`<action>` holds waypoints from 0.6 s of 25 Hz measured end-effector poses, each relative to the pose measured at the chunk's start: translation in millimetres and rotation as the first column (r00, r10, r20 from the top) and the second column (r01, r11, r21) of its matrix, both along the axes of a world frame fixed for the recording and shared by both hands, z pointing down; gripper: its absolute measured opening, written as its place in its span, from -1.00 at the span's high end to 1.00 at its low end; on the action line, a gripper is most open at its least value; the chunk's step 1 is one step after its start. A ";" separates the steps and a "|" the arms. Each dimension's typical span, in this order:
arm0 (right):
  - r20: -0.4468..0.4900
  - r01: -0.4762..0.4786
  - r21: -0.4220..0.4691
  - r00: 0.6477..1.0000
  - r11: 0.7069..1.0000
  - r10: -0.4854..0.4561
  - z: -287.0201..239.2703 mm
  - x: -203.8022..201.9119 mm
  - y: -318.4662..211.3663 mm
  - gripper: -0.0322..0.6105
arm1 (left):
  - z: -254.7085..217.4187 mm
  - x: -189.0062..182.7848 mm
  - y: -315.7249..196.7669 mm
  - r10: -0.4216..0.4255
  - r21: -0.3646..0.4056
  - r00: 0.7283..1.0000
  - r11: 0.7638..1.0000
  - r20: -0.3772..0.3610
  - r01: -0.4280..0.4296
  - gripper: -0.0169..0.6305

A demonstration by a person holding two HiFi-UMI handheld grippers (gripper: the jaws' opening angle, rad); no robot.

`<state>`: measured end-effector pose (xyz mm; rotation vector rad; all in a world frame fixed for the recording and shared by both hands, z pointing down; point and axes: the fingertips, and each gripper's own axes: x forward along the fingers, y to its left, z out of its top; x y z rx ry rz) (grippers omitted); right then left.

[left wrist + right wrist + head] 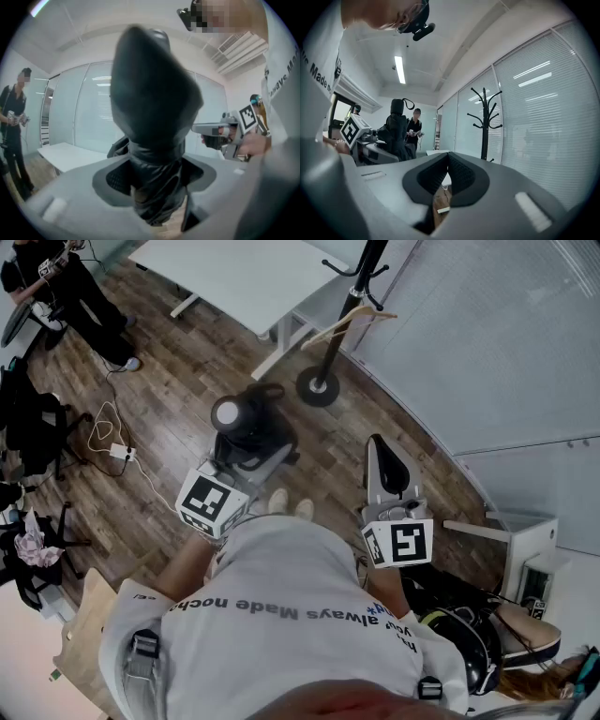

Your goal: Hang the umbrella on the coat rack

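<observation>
Currently held: a compact black umbrella [246, 423], folded, standing upright in the left gripper [251, 451].
Umbrella look: dark, slightly shiny fabric, bunched and creased where the pads squeeze it, swelling to a rounded bulk above; the right gripper view shows a thin loop at its top.
Umbrella place: in front of the person, above the wooden floor [187, 381], left of and nearer than the coat rack [347, 310], well apart from it.
Left gripper fingers: clamped on the umbrella's lower part, one pad on each side of the fabric.
Right gripper [387, 470]: held level to the right of the umbrella, its pads meeting at the tips with nothing between them.
Coat rack: black pole on a round base, curved hooks at the top, a wooden hanger [347, 324] on it, beside the blinds [487, 334].
Far left: a white table [244, 277] and a standing person [66, 287] in dark clothes.
</observation>
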<state>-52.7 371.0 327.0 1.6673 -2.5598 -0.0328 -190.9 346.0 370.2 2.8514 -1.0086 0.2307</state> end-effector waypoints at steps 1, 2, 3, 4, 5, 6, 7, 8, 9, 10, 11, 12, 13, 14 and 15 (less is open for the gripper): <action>0.008 -0.007 0.001 1.000 1.000 0.007 -0.1 -2.0 -3.1 0.89 | 0.7 -2.7 -2.6 0.004 -0.003 1.000 1.000 -0.003 -0.004 0.07; 0.014 -0.014 0.001 1.000 1.000 0.014 0.1 -4.2 -6.2 0.89 | 1.4 -5.4 -5.4 0.007 -0.006 1.000 1.000 -0.006 -0.007 0.07; 0.016 -0.019 0.001 1.000 1.000 0.019 0.6 -6.7 -9.2 0.89 | 2.1 -8.1 -8.5 0.009 -0.008 1.000 1.000 -0.008 -0.009 0.07; 0.015 -0.023 0.000 1.000 1.000 0.023 1.4 -9.5 -12.0 0.89 | 2.8 -10.8 -12.0 0.010 -0.008 1.000 1.000 -0.008 -0.010 0.07; 0.013 -0.025 -0.001 1.000 1.000 0.025 2.4 -12.5 -14.6 0.89 | 3.2 -13.2 -15.6 0.011 -0.007 1.000 1.000 -0.006 -0.011 0.07; 0.011 -0.025 -0.004 1.000 1.000 0.025 3.5 -15.4 -16.9 0.89 | 3.3 -15.2 -19.4 0.013 -0.004 1.000 1.000 -0.002 -0.013 0.07; 0.008 -0.025 -0.008 1.000 1.000 0.025 4.4 -18.0 -19.0 0.89 | 2.9 -16.7 -23.3 0.015 0.000 1.000 1.000 0.003 -0.015 0.07; 0.006 -0.025 -0.012 1.000 1.000 0.025 5.2 -20.2 -21.3 0.89 | 2.3 -17.7 -27.3 0.017 0.004 1.000 1.000 0.007 -0.017 0.07; 0.003 -0.025 -0.016 1.000 1.000 0.025 6.0 -21.8 -23.6 0.89 | 1.6 -18.3 -31.1 0.019 0.006 1.000 1.000 0.008 -0.019 0.07; 0.001 -0.025 -0.018 1.000 1.000 0.025 6.5 -22.8 -26.0 0.89 | 1.1 -18.7 -34.4 0.021 0.007 1.000 1.000 0.006 -0.021 0.07; 0.000 -0.025 -0.020 1.000 0.999 0.025 6.7 -23.3 -28.7 0.89 | 0.8 -18.7 -37.3 0.023 0.005 1.000 1.000 0.002 -0.023 0.07; 0.000 -0.024 -0.019 1.000 1.000 0.024 6.5 -23.2 -31.7 0.89 | 0.7 -18.3 -40.3 0.025 0.004 1.000 1.000 -0.001 -0.025 0.07; 0.001 -0.023 -0.018 1.000 1.000 0.023 6.2 -22.6 -35.0 0.89 | 0.8 -17.2 -43.5 0.027 0.002 1.000 1.000 -0.002 -0.027 0.07; 0.002 -0.020 -0.017 1.000 1.000 0.020 5.8 -21.4 -38.4 0.89 | 1.0 -15.4 -47.0 0.029 0.000 1.000 1.000 -0.002 -0.029 0.07; 0.004 -0.017 -0.017 1.000 1.000 0.017 5.7 -19.8 -41.8 0.89 | 1.5 -13.1 -50.3 0.029 -0.001 1.000 1.000 0.000 -0.029 0.07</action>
